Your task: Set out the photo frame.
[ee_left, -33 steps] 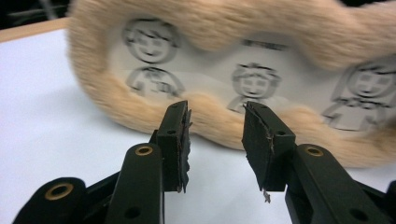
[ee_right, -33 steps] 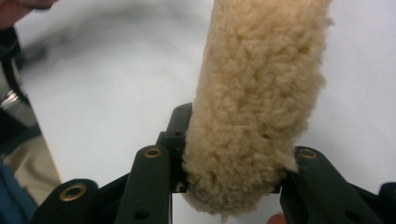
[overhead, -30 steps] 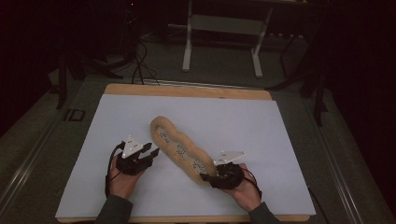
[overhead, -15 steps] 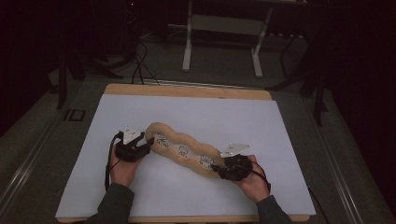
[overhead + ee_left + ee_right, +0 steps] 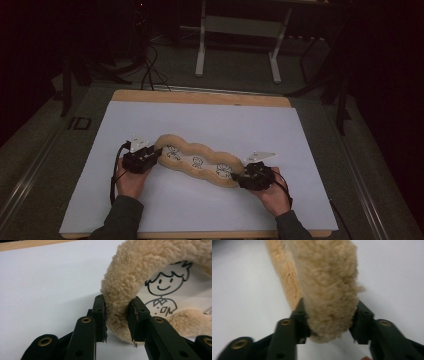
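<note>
Fleecy tan cloth, a long wavy-edged plush strip with a white middle printed with 3 cartoon figures (image 5: 197,162), lies slantwise on the white sheet (image 5: 210,120) covering the wooden table (image 5: 200,97). The left gripper (image 5: 155,156) — its jaws have just been closing — pinches the strip's fluffy rim at the left end. The right gripper (image 5: 239,178) clamps the other end, jaws about half open around the thick pile.
</note>
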Tool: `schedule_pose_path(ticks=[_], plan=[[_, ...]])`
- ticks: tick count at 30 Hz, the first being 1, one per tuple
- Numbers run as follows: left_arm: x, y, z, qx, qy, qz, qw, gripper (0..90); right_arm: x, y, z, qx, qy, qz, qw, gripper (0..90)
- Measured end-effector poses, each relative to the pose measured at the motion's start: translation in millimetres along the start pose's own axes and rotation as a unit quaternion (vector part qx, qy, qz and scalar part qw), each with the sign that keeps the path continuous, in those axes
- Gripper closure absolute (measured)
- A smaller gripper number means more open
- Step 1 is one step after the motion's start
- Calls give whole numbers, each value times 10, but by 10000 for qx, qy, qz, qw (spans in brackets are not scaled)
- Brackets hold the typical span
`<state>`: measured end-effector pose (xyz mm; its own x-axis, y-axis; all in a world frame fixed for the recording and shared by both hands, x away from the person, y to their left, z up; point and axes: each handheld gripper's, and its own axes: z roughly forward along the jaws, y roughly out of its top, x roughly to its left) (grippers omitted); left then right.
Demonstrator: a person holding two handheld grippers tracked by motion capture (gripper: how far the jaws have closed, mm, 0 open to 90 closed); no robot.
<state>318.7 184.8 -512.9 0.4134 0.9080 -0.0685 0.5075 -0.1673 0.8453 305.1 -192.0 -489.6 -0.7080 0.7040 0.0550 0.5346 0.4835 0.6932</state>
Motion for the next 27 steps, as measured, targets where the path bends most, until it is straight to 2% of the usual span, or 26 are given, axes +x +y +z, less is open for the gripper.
schedule_pose_path(ticks=[1,2,3,4,5,10,17,21,27], plan=[[-19,1,-27,-62,-5,-11,10000,712,-11,5,-8,-47,-104,66,9999,621],[-19,1,-27,-62,-5,-11,10000,712,-11,5,-8,-47,-104,66,9999,621],[-68,13,-65,-162,29,23,9999,712,-31,6,-13,-89,-198,125,9997,629],[-86,15,-77,-195,71,37,9998,712,-84,-3,4,-131,-325,306,9989,634],[-93,15,-84,-218,88,32,9997,713,-105,-8,14,-186,-317,377,9986,635],[-90,-19,-120,-184,71,-278,9994,711,-168,36,0,-498,-351,501,9969,634],[-136,-93,-147,-156,99,-419,9990,700,-243,63,31,-701,-439,488,9954,627],[-169,-122,-179,-110,130,-366,9992,693,-268,45,48,-742,-388,498,9952,623],[-208,-174,-229,55,42,-382,9992,687,-284,1,55,-780,-338,477,9952,611]])
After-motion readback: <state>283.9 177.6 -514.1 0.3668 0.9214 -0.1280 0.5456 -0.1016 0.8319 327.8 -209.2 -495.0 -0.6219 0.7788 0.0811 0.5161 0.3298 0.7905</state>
